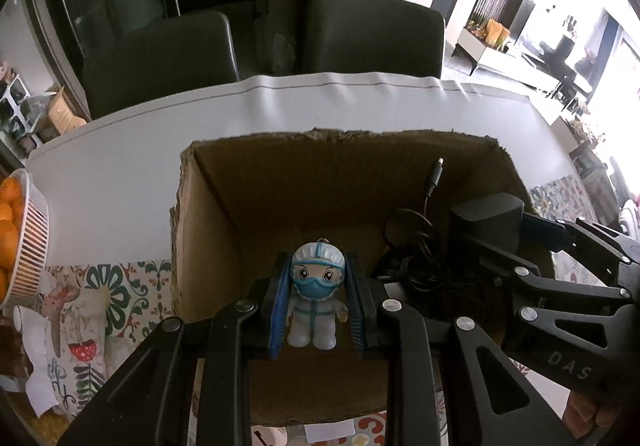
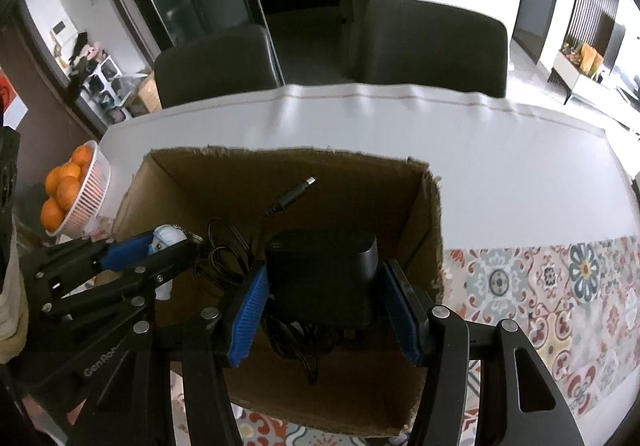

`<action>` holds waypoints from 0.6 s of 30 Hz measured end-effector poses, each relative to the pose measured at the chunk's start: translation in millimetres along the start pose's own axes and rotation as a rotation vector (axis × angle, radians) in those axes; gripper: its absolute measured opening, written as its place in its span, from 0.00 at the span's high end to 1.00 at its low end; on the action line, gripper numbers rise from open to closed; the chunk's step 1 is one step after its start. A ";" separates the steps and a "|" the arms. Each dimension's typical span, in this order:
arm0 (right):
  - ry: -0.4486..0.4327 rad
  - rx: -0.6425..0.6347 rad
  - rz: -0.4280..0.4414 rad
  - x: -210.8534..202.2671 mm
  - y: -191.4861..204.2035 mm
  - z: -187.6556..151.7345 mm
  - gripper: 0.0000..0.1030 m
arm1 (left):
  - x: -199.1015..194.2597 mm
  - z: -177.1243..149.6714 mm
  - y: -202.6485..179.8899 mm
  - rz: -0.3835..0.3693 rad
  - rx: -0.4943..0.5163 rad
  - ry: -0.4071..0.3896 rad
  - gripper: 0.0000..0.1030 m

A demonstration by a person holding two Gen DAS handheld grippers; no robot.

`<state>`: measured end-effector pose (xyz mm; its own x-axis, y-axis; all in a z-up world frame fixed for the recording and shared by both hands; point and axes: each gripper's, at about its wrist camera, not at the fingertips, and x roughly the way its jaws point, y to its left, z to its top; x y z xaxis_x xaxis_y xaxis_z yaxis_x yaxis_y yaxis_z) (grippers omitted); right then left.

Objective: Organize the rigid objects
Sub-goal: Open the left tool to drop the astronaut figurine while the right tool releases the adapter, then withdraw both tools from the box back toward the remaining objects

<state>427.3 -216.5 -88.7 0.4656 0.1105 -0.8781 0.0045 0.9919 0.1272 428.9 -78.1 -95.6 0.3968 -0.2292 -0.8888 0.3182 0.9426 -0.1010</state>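
An open cardboard box point(image 1: 208, 205) point(image 2: 432, 230) stands on the table. My left gripper point(image 1: 318, 298) is shut on a small white-suited figurine with a blue mask point(image 1: 317, 286), holding it inside the box at the left. In the right wrist view that left gripper point(image 2: 168, 246) shows at the left with the figurine point(image 2: 166, 236) peeking out. My right gripper point(image 2: 324, 294) is shut on a black power adapter point(image 2: 324, 278) point(image 1: 486, 221) inside the box at the right. The adapter's black cable point(image 2: 232, 258) point(image 1: 416, 258) coils in the box, its plug point(image 2: 294, 191) pointing up.
A white basket of oranges point(image 2: 90, 185) point(image 1: 32, 246) sits left of the box. A patterned cloth point(image 2: 560, 306) covers the near table; a white sheet point(image 1: 120, 165) covers the far part. Two dark chairs point(image 1: 160, 57) point(image 2: 436, 45) stand behind the table.
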 end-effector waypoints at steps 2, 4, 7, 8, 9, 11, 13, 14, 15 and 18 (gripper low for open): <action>0.011 0.000 -0.005 4.2 -0.2 -1.9 0.44 | 2.0 -1.9 0.8 -0.001 -0.006 0.013 0.74; 0.016 -0.001 -0.004 6.1 0.9 -3.2 0.44 | 3.2 -4.2 0.7 0.009 -0.005 0.020 0.74; 0.006 -0.008 -0.003 2.2 4.8 -2.9 0.44 | 3.5 -4.3 0.5 0.008 -0.014 0.018 0.67; 0.002 -0.011 -0.003 1.3 5.9 -1.8 0.44 | 2.5 -4.6 1.1 0.010 -0.020 0.019 0.62; -0.001 -0.015 -0.008 -0.4 6.8 -0.9 0.44 | 1.2 -5.0 1.4 0.012 -0.022 0.015 0.62; -0.013 -0.017 -0.011 -5.7 8.7 -2.3 0.44 | -3.9 -6.3 0.6 0.019 -0.018 0.007 0.60; -0.026 -0.010 -0.013 -10.7 6.8 -4.5 0.44 | -10.1 -8.2 0.3 0.016 -0.016 -0.003 0.57; -0.037 -0.004 -0.015 -14.4 6.5 -5.8 0.44 | -15.0 -9.6 -0.1 0.018 -0.016 -0.014 0.56; -0.050 0.005 -0.018 -19.0 6.0 -7.4 0.44 | -19.4 -10.9 -0.6 0.021 -0.015 -0.024 0.54; -0.097 0.018 -0.031 -34.7 5.1 -12.1 0.44 | -35.2 -15.3 -3.0 0.043 0.000 -0.059 0.52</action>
<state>400.4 -214.5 -63.1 0.5482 0.0724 -0.8332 0.0354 0.9933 0.1097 400.8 -69.1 -70.9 0.4598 -0.2021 -0.8647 0.3001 0.9518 -0.0629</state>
